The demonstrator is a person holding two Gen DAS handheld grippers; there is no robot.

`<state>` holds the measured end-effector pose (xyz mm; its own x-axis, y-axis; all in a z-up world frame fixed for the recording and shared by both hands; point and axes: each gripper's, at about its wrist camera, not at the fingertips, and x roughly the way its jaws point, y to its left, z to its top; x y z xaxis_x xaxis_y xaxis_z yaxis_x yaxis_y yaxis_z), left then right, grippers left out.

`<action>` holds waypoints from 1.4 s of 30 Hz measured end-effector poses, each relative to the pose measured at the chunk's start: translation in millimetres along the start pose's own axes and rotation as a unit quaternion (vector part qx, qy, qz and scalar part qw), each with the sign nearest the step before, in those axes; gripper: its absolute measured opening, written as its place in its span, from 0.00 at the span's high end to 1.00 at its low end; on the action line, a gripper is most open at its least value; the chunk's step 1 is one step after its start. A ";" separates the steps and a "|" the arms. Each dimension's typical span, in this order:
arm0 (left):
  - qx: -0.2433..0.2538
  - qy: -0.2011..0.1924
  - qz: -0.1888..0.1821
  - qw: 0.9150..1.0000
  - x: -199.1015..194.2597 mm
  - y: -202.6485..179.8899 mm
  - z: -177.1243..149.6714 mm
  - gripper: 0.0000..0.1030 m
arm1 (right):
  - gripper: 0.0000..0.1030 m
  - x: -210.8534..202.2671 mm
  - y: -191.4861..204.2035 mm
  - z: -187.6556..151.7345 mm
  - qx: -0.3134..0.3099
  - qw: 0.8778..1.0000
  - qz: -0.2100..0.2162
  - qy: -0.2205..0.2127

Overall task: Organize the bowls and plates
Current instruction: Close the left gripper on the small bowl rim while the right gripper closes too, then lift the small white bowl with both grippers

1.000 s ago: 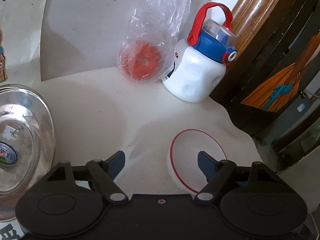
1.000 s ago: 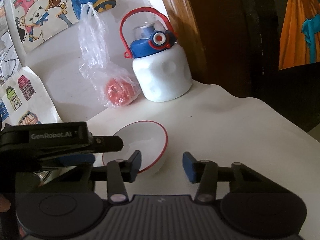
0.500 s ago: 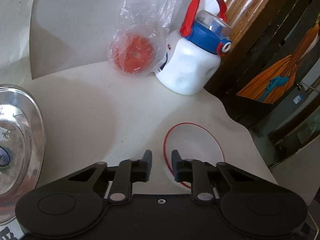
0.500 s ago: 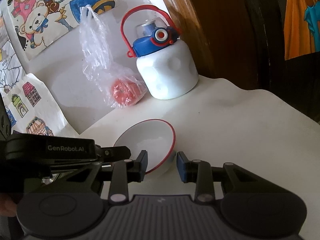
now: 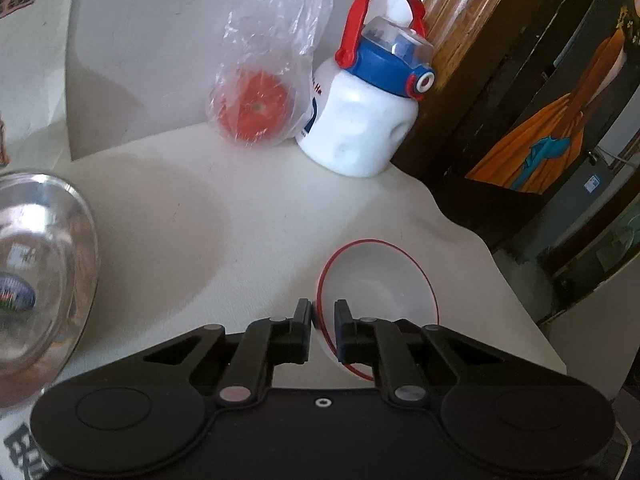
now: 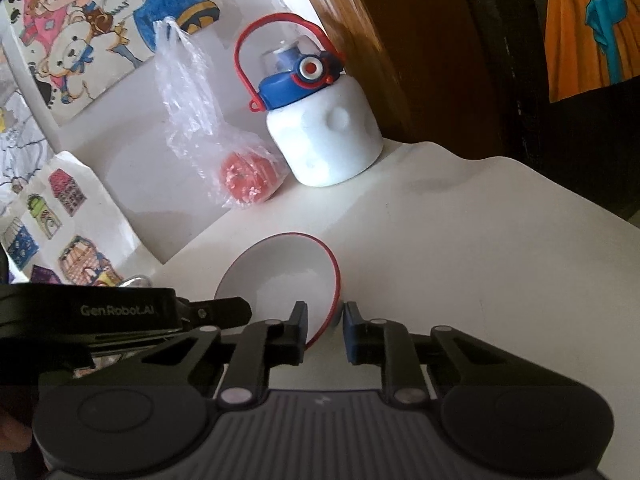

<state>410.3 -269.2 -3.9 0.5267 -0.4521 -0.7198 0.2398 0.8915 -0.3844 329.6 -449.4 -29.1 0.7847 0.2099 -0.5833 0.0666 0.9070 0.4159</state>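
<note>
Left wrist: left tongs (image 5: 322, 316) pinching bowl (image 5: 384, 280) rim, right tongs (image 6: 325, 320) closing

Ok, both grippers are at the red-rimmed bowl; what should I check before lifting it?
1. Left gripper shut on the red-rimmed bowl rim: ok.
2. Right gripper, jaws just been closing with the rim between them, gripping firmly: cannot tell.
3. Bowl empty: ok.
4. Bottle and bagged tomato apart from the bowl: ok.
5. Steel bowl empty: cannot tell.
</note>
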 end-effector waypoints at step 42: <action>-0.019 -0.065 -0.004 0.998 -272.0 70.6 -113.3 0.88 | 0.79 -177.7 193.3 -102.3 -0.122 0.989 0.086 0.008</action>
<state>191.5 -86.6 99.3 0.6268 -0.4486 -0.6371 0.2136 0.8852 -0.4132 140.0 -274.1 83.6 0.7618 0.3733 -0.5295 -0.2201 0.9178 0.3304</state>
